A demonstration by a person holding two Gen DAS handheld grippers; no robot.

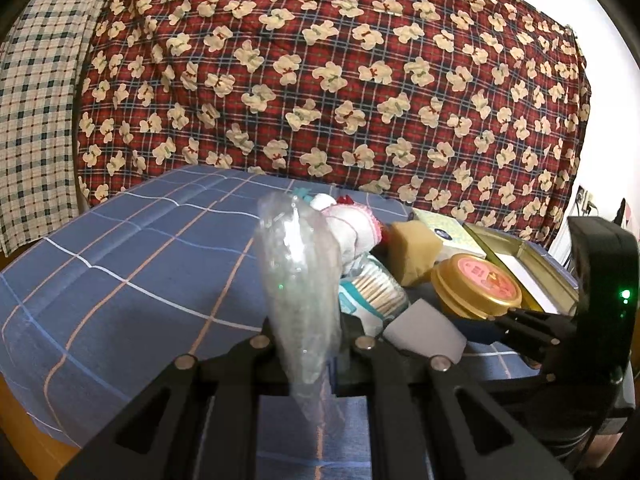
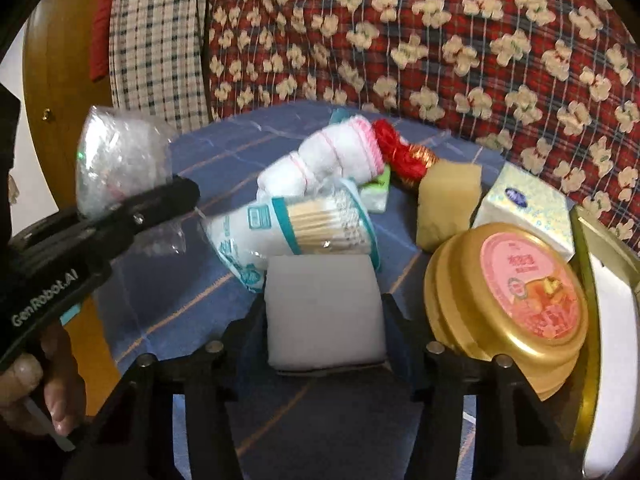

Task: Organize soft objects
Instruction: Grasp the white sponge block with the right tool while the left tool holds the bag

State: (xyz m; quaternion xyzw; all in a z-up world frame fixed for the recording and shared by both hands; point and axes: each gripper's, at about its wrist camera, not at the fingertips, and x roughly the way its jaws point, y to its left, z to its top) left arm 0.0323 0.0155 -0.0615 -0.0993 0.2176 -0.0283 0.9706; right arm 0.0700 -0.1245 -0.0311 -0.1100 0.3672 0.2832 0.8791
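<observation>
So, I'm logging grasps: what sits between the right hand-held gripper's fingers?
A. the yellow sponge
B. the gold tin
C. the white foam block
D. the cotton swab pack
C: the white foam block fills the gap between the right hand-held gripper fingers.

A red plaid quilt (image 1: 340, 80) printed with cream bears filled the background. A checked cloth (image 1: 36, 100) hung beside it. A blue checked sheet (image 1: 120, 264) covered the surface, wooden edge (image 2: 48, 92) showing. A white wall (image 1: 600, 92) was brightly lit.
</observation>
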